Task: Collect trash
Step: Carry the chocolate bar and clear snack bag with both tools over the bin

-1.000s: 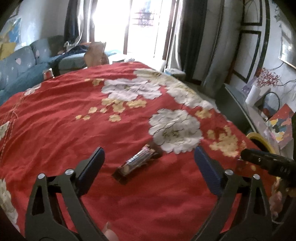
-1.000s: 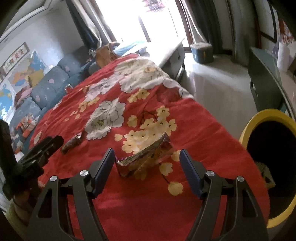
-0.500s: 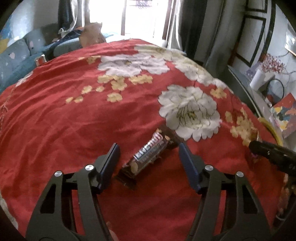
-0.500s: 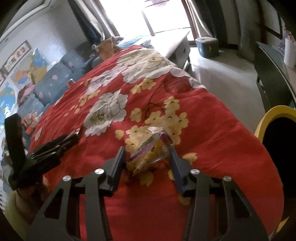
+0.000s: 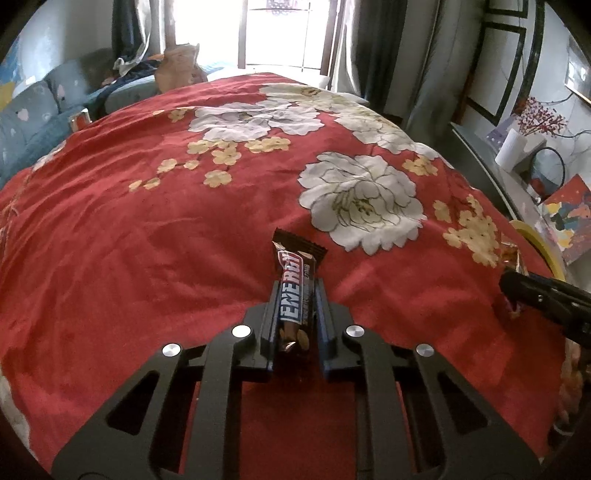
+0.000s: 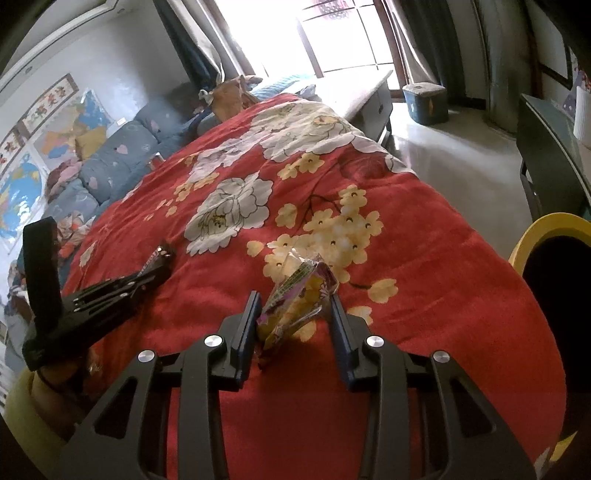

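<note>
Two pieces of trash show, one in each gripper. The left gripper (image 5: 295, 299) is clamped on a brown energy bar wrapper (image 5: 294, 280), which stands up between its blue pads and juts forward over the red floral blanket (image 5: 147, 229). The right gripper (image 6: 293, 314) has its pads closed against a crumpled yellow and purple snack bag (image 6: 295, 299), pinched on both sides just above the blanket. Each gripper shows in the other's view: the left at the left edge, the right at the right edge. One yellow-rimmed bin (image 6: 546, 236) stands beside the bed on the right, its dark mouth open. Farther off lie a blue-grey sofa (image 6: 118, 155) along the left, one orange cat (image 5: 177, 68) at the bed's far end, and a bright window (image 6: 314, 33).
</note>
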{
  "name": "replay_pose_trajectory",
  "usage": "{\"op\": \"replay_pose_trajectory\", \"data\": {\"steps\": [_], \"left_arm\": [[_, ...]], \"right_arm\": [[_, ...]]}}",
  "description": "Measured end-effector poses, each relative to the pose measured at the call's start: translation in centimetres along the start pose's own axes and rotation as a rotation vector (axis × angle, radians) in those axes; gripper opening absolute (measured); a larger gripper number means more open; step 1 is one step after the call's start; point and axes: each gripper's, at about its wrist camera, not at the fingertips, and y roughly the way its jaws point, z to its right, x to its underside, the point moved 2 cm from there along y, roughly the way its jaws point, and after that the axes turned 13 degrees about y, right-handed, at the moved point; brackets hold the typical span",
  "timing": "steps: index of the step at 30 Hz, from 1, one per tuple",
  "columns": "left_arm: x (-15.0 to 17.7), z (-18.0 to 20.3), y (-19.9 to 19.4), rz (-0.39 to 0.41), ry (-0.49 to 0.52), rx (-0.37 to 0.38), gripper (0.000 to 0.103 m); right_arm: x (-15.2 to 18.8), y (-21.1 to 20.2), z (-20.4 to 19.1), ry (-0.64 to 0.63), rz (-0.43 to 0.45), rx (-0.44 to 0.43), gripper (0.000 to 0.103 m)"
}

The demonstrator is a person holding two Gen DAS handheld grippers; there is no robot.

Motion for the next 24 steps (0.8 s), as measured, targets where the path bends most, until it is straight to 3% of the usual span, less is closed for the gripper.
{"op": "replay_pose_trajectory", "data": {"steps": [11,24], "left_arm": [[-0.2,2.7,-2.2,0.063,-0.028,0.058,0.011],[-1.7,6.3,-3.8,0.120,-0.026,0.104,0.011]], "right_arm": [[0.2,-2.0,0.1,-0.030,0.045,0.005,0.034],[-0.7,-5.2,3.0,0.007,0.115,0.026,0.034]]}}
